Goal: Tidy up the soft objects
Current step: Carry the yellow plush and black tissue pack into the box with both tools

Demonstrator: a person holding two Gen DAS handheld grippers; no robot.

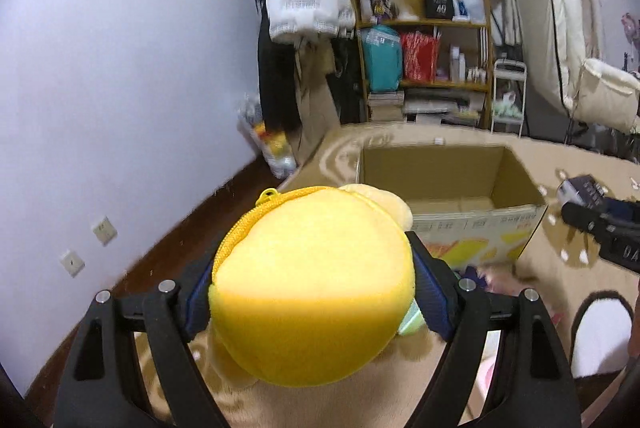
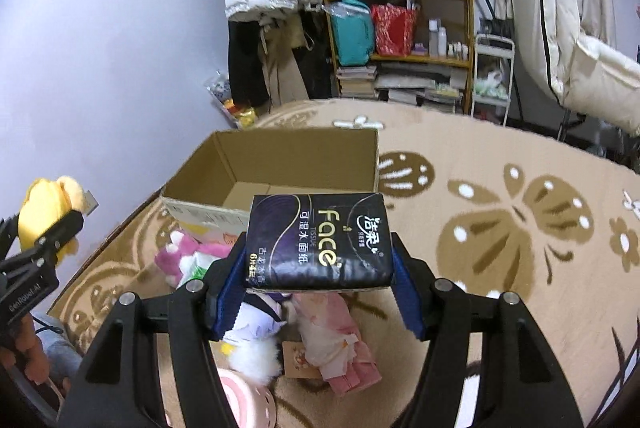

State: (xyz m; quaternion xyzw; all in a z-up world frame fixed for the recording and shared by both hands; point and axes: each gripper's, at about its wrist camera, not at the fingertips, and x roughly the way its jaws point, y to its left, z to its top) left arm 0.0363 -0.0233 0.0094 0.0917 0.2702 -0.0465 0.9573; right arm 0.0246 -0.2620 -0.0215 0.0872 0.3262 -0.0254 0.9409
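left fingers [image 1: 199, 298] clamp yellow plush [image 1: 312, 288]; right fingers [image 2: 228, 298] clamp tissue pack [image 2: 318, 242].

A patterned rug [image 2: 500, 163] carries a cardboard box [image 2: 296, 159] and plush toys [image 2: 188, 260].

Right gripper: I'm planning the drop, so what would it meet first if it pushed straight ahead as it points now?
Likely the cardboard box: holding the tissue pack, the right gripper points at its near rim and open inside. Depth is unclear.
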